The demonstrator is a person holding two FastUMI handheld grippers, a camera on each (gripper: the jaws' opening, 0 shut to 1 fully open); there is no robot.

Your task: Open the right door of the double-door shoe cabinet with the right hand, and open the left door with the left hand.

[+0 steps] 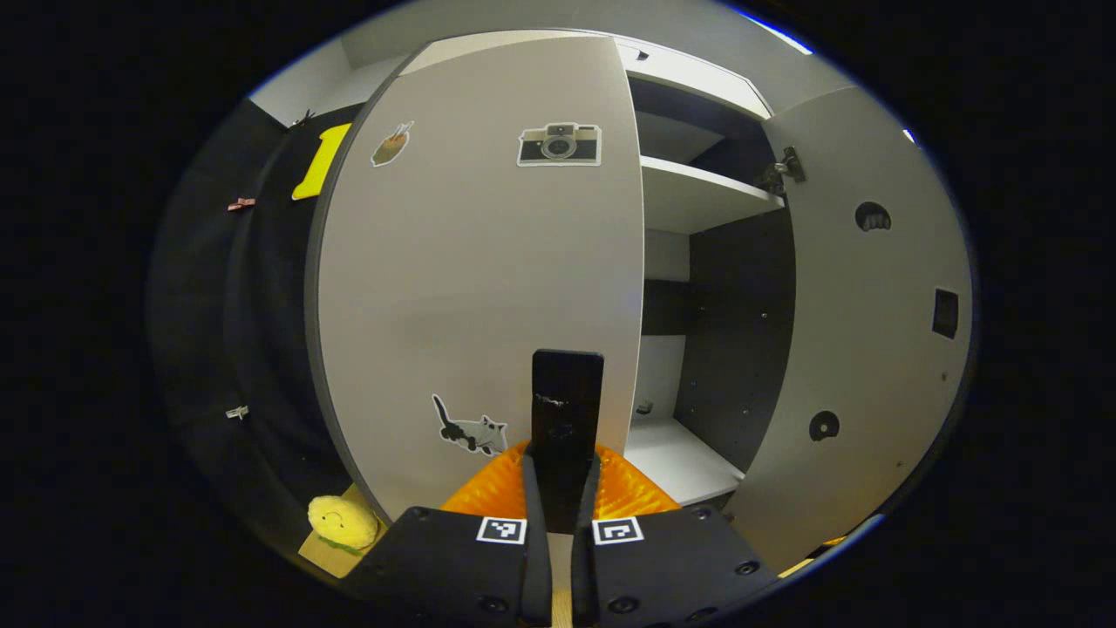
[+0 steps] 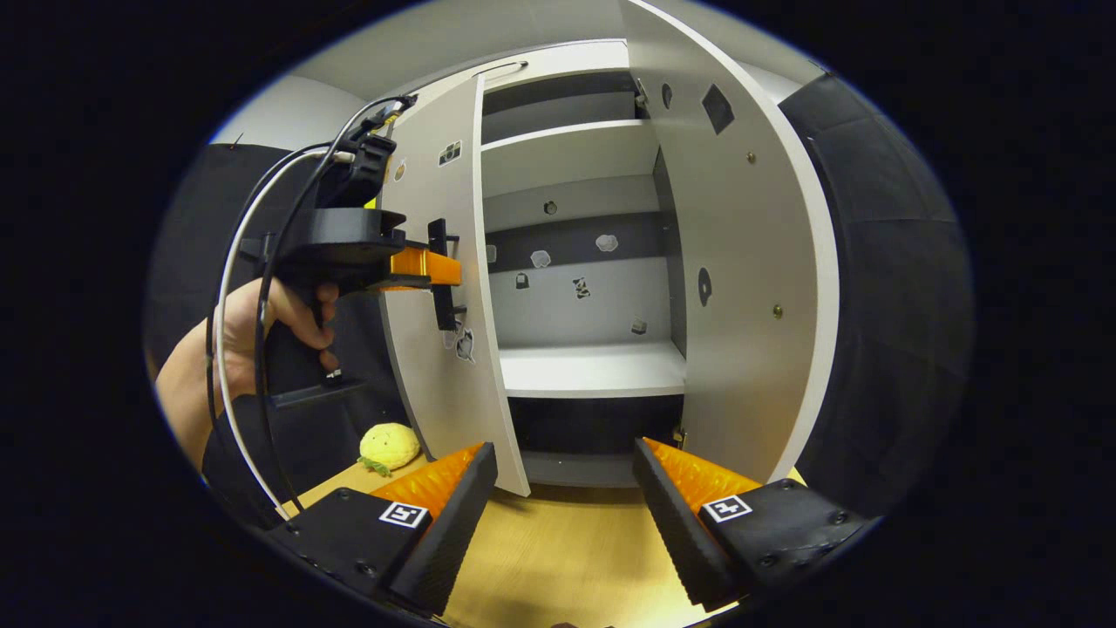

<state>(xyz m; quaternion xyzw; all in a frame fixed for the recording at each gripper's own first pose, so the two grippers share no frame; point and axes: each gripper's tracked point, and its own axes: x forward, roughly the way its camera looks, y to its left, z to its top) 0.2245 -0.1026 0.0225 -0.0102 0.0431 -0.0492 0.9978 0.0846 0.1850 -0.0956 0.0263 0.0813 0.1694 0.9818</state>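
Observation:
The white left door (image 1: pixel 471 279) carries a camera sticker and a cat sticker. Its black handle (image 1: pixel 567 397) stands upright between my left gripper's (image 1: pixel 565 462) orange fingers, which are shut on it. In the right gripper view that same gripper (image 2: pixel 427 266), held by a hand (image 2: pixel 261 331), pinches the handle (image 2: pixel 443 275), and the left door (image 2: pixel 436 349) stands partly swung out. The right door (image 2: pixel 741 262) is wide open, its inner face (image 1: pixel 872 305) showing. My right gripper (image 2: pixel 567 515) is open with nothing between its fingers, low in front of the cabinet opening.
White shelves (image 2: pixel 593 366) and a dark back wall show inside the cabinet. A yellow plush toy (image 2: pixel 390 446) lies on the wooden floor (image 2: pixel 558 549) left of the left door, the plush toy (image 1: pixel 342 522) also low beside the left gripper. Cables (image 2: pixel 235 288) loop from the left gripper.

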